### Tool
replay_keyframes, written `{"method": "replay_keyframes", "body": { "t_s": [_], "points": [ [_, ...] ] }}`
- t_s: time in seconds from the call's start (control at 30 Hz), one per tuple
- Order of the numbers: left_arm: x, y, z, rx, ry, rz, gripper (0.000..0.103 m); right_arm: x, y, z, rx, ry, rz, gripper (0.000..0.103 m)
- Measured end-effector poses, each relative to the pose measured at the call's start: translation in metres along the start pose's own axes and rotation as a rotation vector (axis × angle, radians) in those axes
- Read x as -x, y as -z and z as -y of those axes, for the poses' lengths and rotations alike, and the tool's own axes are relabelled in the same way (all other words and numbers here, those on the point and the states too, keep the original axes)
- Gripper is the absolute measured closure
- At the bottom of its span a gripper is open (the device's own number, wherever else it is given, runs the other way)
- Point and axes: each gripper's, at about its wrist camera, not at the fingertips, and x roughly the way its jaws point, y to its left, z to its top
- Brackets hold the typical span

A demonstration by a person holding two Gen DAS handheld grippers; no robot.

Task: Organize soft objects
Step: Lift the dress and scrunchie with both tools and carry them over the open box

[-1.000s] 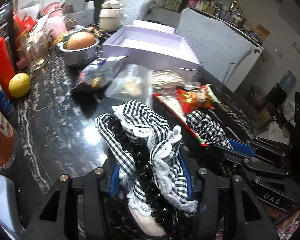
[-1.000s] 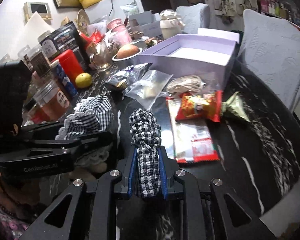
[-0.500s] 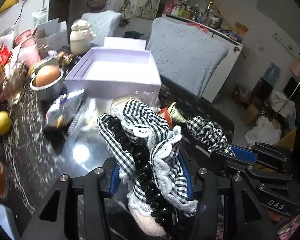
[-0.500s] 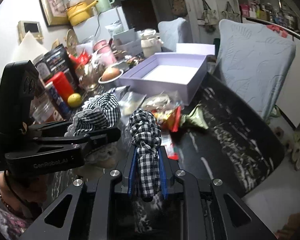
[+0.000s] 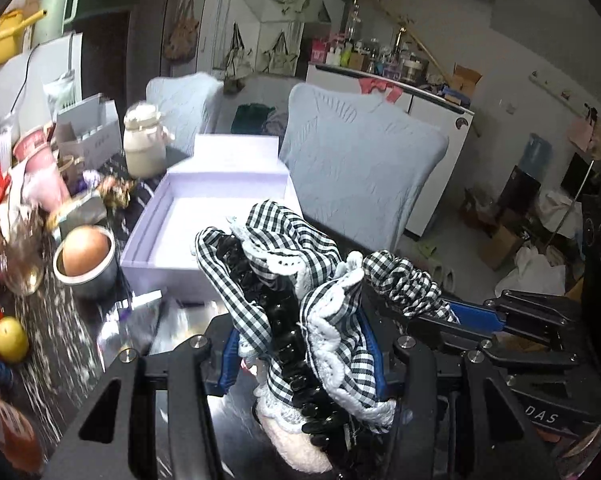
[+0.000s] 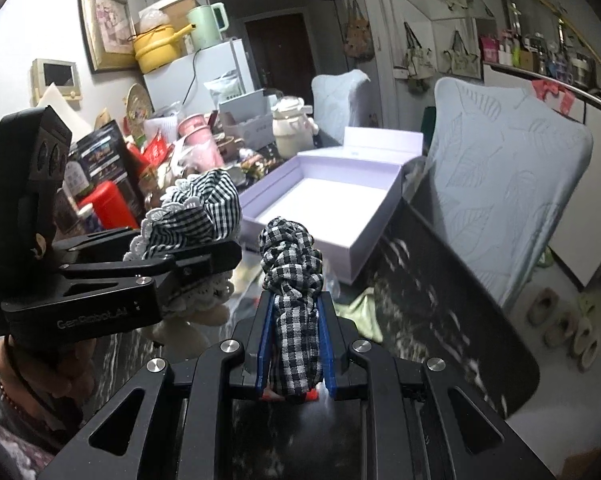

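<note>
Left wrist view: the left gripper [image 5: 300,344] grips a gingham bow hair clip [image 5: 296,300] with lace trim, raised over the dark table [image 5: 60,320], just short of the open lavender box [image 5: 204,208]. The clip's lower end is cut off.

Right wrist view: the right gripper [image 6: 294,340] is clenched on a gingham scrunchie [image 6: 292,272] (probably mid-carry). Next: reach over the box, release. Table clutter blurs.

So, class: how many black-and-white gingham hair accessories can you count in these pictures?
2. A lace-trimmed gingham bow clip sits clamped in the left tool; a gingham scrunchie is clamped in the right tool. Others may be hidden among the clutter.
</note>
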Motion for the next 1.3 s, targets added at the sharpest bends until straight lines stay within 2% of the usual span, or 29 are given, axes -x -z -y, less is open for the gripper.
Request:
{"method": "replay_keyframes", "body": {
  "t_s": [0.47,0.77,1.0,1.3],
  "points": [
    [-0.021,-0.062,-0.012,-0.050,-0.028,0.115,0.054,-0.030,-0.064,0.011,0.050,0.013,0.043,0.083],
    [-0.057,-0.097,-0.038,-0.046,-0.067,0.137,0.054,-0.069,-0.107,0.024,0.078,0.008,0.039,0.083],
    [-0.095,-0.114,-0.067,-0.021,-0.121,0.105,0.054,-0.109,-0.133,0.036,0.081,0.001,0.011,0.083],
    [-0.151,-0.127,-0.096,0.002,-0.176,-0.001,0.054,-0.160,-0.150,0.049,0.112,0.046,-0.051,0.082]
  ]
}}
